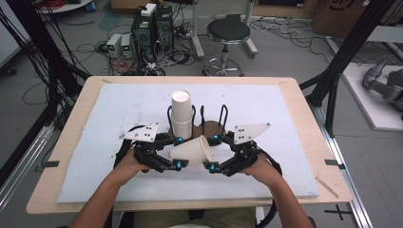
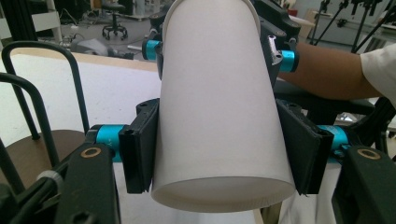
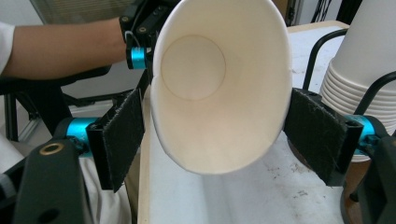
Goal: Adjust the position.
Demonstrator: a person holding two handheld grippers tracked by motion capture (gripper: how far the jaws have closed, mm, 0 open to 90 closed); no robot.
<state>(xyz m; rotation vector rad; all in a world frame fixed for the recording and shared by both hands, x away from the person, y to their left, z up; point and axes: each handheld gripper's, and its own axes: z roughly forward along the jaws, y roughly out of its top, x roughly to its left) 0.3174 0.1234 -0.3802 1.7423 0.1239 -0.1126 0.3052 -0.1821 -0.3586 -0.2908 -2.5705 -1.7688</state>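
A white paper cup (image 1: 192,151) lies on its side in the air between my two grippers, just above the white mat (image 1: 109,114). My left gripper (image 1: 178,153) is shut on its base end; in the left gripper view both pads (image 2: 140,154) press on the cup (image 2: 215,107). My right gripper (image 1: 213,152) stands open around the rim end. In the right gripper view I look into the cup's mouth (image 3: 219,88), with a pad (image 3: 317,130) close beside each side of the rim. A stack of cups (image 1: 181,111) stands upside down in a black wire holder (image 1: 223,116) behind.
The wire holder has a round brown base (image 1: 209,127) and sits mid-table, close behind the grippers. The wooden table edge (image 1: 304,109) frames the mat. On the floor beyond stand a black stool (image 1: 228,33) and computer boxes (image 1: 152,28) with cables.
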